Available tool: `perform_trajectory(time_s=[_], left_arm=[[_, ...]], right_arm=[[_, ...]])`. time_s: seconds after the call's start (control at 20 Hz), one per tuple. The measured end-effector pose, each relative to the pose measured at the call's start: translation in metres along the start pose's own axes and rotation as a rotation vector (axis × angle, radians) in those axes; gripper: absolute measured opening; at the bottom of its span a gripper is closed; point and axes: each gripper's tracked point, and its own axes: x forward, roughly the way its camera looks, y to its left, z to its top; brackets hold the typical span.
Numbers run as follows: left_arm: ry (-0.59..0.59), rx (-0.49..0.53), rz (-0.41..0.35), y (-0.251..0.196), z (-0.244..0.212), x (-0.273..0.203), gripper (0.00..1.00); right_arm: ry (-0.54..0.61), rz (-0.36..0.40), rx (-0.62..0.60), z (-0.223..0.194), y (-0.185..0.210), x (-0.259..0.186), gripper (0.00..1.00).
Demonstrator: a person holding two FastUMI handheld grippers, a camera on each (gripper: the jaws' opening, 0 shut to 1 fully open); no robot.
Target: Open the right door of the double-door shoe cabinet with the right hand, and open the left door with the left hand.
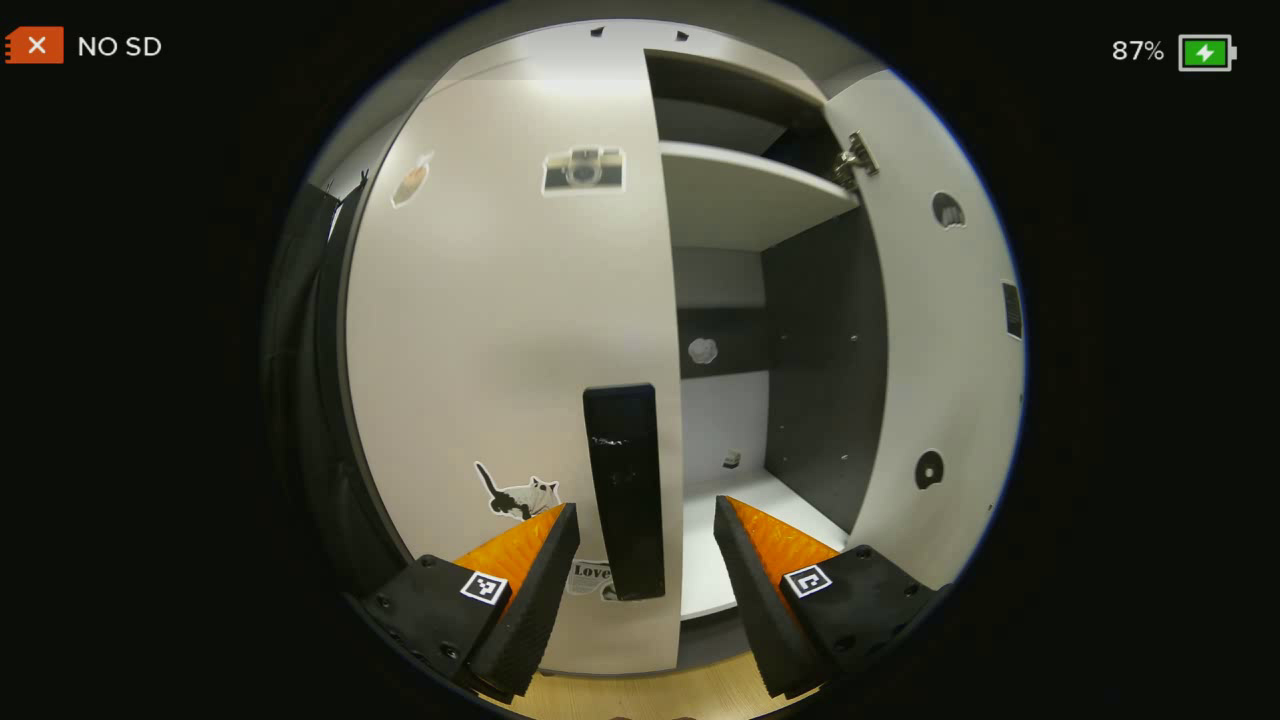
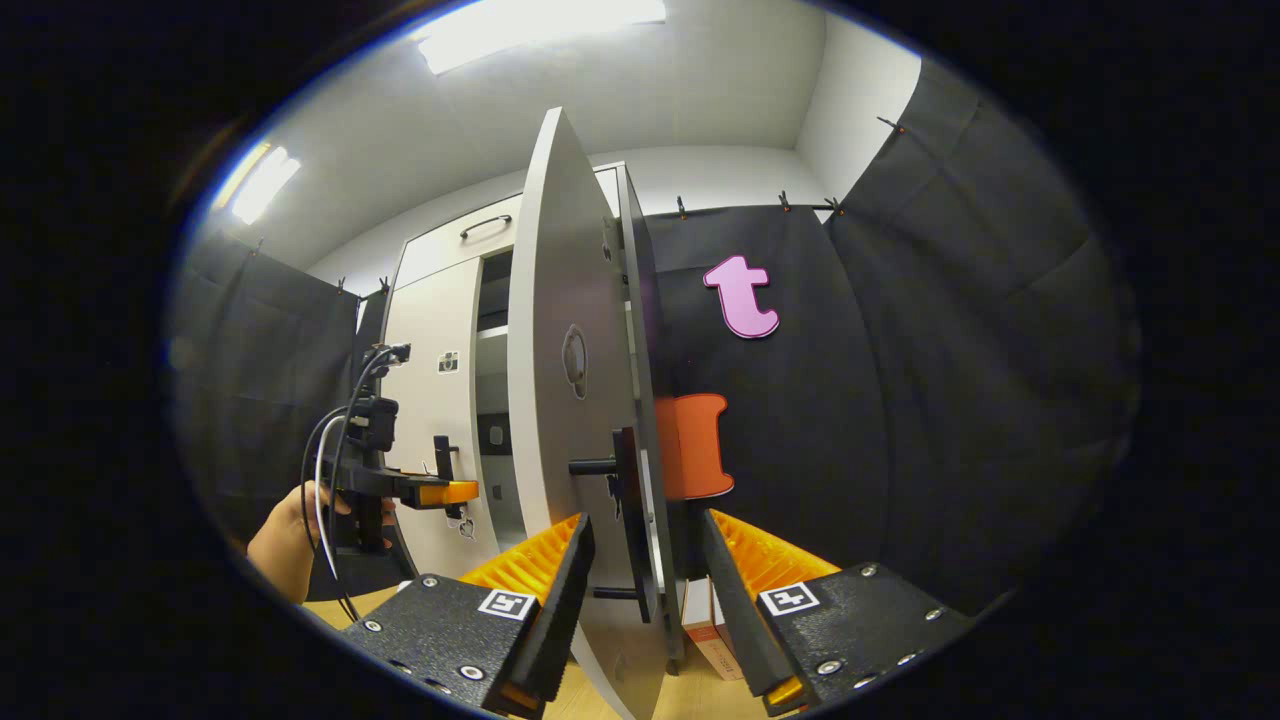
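Ahead, both grippers' jaws stand apart, straddling each door's black handle (image 1: 625,490) untouched; right door (image 2: 570,400) swung wide.

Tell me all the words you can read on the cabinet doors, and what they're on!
"Love": on a sticker low on the closed left door, partly hidden behind the black handle.
Dark tag on the open right door: too small to read.
Camera sticker and cat sticker: pictures, no words.
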Motion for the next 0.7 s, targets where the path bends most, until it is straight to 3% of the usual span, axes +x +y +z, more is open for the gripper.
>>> perform_trajectory(time_s=[0.1, 0.15, 0.3, 0.4, 0.45, 0.5, 0.55, 0.6, 0.7], left_arm=[[-0.026, -0.012, 0.008, -0.002, 0.004, -0.001, 0.82], [-0.040, -0.032, 0.016, -0.002, 0.005, 0.000, 0.75], [-0.037, -0.072, 0.060, 0.003, 0.000, 0.004, 0.70], [-0.038, -0.085, 0.049, 0.000, -0.002, 0.001, 0.58], [-0.037, -0.069, 0.055, -0.001, -0.002, 0.000, 0.40], [-0.048, -0.058, 0.066, -0.001, -0.002, 0.003, 0.32], [-0.060, -0.054, 0.071, -0.001, -0.002, 0.003, 0.27], [-0.066, -0.058, 0.066, -0.001, -0.002, 0.002, 0.27], [-0.066, -0.071, 0.050, -0.001, -0.002, 0.001, 0.22]], right_arm=[[0.004, -0.006, -0.022, -0.003, -0.003, 0.001, 0.70], [0.008, -0.008, -0.025, -0.005, -0.003, 0.002, 0.72], [0.007, 0.001, -0.023, -0.005, 0.000, -0.001, 0.73], [0.009, 0.001, -0.026, -0.005, -0.002, -0.003, 0.73], [0.015, 0.002, -0.020, -0.006, -0.002, -0.007, 0.76], [0.019, 0.008, -0.010, -0.006, 0.000, -0.009, 0.77], [0.018, 0.012, -0.008, -0.006, 0.002, -0.012, 0.82], [0.015, 0.012, -0.012, -0.005, 0.001, -0.015, 0.77], [0.009, -0.001, -0.024, -0.002, -0.003, -0.017, 0.77]])
